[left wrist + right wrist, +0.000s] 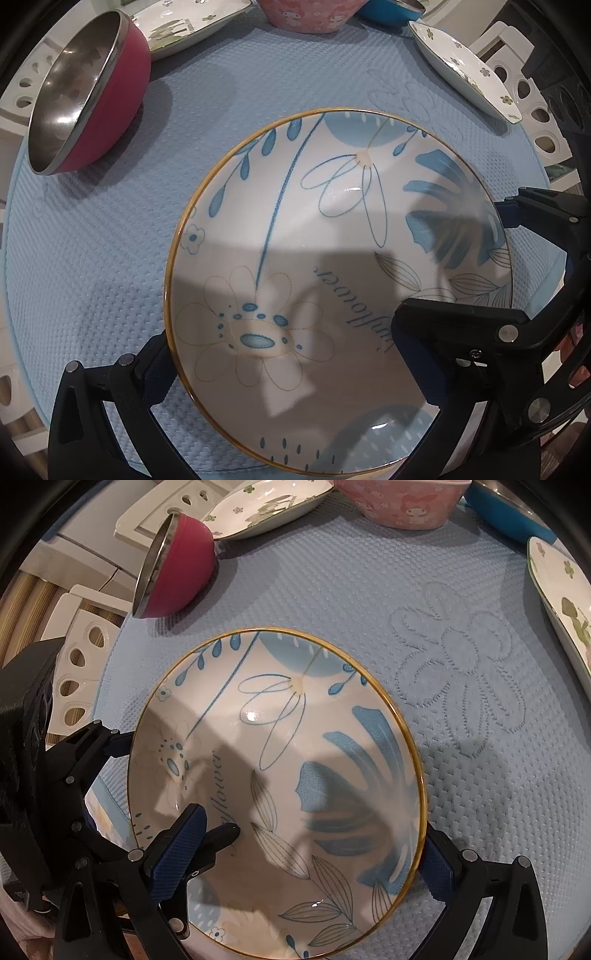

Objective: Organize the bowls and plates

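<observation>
Blue-padded fingers [417, 354] of my left gripper [280, 354] sit closest to the lens, spread wide: one finger over the inside of the plate [332, 229], the other outside its gold rim. Whether the pads touch the rim I cannot tell. My right gripper [314, 856] is likewise spread wide across the same plate [280, 738], one finger inside the dish, the other just outside the rim on the far side. In the right view, the left gripper [110, 753] shows at the plate's opposite edge.

Plate: white with blue flowers and leaves, lying flat on a pale blue mat [110, 240], face up.

Red bowl [81, 96], steel-lined, stands tilted on the mat beyond the plate, apart from it. Behind it, a white plate with a green print [188, 26]. Pink bowl [306, 14] and a blue bowl [388, 11] at the far edge of the mat. Another white plate [465, 70], flower-dotted, lies to the right, apart from the blue-flowered one.
</observation>
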A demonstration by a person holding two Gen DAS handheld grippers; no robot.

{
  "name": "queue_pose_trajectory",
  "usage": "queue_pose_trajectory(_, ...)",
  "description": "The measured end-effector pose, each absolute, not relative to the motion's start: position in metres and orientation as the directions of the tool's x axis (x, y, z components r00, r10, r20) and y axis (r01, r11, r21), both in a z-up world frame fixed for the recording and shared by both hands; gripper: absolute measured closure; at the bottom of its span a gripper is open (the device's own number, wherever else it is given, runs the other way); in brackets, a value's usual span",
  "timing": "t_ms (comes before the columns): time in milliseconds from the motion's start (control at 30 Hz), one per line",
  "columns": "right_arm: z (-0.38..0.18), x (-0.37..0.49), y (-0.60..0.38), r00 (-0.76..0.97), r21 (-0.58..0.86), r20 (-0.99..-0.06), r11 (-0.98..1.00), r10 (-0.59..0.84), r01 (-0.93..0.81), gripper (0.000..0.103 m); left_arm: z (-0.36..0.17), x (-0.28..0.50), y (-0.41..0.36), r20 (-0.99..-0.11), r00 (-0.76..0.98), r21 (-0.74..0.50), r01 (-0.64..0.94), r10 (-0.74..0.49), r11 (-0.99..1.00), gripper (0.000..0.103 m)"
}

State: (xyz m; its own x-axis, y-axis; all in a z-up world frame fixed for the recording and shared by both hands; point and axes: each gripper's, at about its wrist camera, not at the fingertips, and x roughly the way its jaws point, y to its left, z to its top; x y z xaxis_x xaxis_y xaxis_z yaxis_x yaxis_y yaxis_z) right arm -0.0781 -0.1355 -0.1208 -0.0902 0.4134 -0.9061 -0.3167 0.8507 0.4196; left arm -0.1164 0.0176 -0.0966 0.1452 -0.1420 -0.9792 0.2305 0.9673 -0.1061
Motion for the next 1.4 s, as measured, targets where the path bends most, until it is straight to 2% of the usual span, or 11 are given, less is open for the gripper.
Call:
queue_pose_trajectory(467, -0.117, -0.088, -0.161, -0.048, 0.478, -0.870, 0.815, 0.491, -0.327, 0.000, -0.096, -0.136, 0.026, -0.981, 0.153, -0.095, 0.149, -0.118, 0.984, 0.000)
queue_pose_trajectory(667, -0.111, -0.091, -0.179, -0.149, 0.500, -0.866, 0.810, 0.478, -0.306, 0.002, -0.093, -0.152, 0.042, -0.999, 0.028, -0.022, -0.008, -0.022, 1.000, 0.002)
queue_pose_trajectory(733, -0.107, -0.092, -0.195, -0.179, 0.527, -0.850, 0.800, 0.496, -0.287, 0.006, -0.083, -0.161, 0.049, -0.999, 0.033, 0.017, -0.035, 0.018, 0.999, 0.002)
queue_pose_trajectory(967, -0.076, -0.091, -0.304, -0.095, 0.526, -0.849, 0.819, 0.519, -0.229, 0.006, -0.029, -0.167, 0.047, -0.992, 0.098, 0.076, -0.076, 0.084, 0.994, 0.002)
queue_pose_trajectory(1200, -0.046, -0.055, -0.406, 0.071, 0.521, -0.847, 0.849, 0.527, -0.084, 0.006, 0.008, -0.122, -0.002, -0.991, 0.133, -0.021, -0.090, -0.009, 0.996, 0.002)
queue_pose_trajectory(1400, -0.037, -0.003, -0.458, 0.157, 0.510, -0.847, 0.860, 0.508, -0.027, 0.006, 0.011, -0.065, -0.077, -0.989, 0.135, -0.071, -0.025, -0.067, 0.997, 0.002)
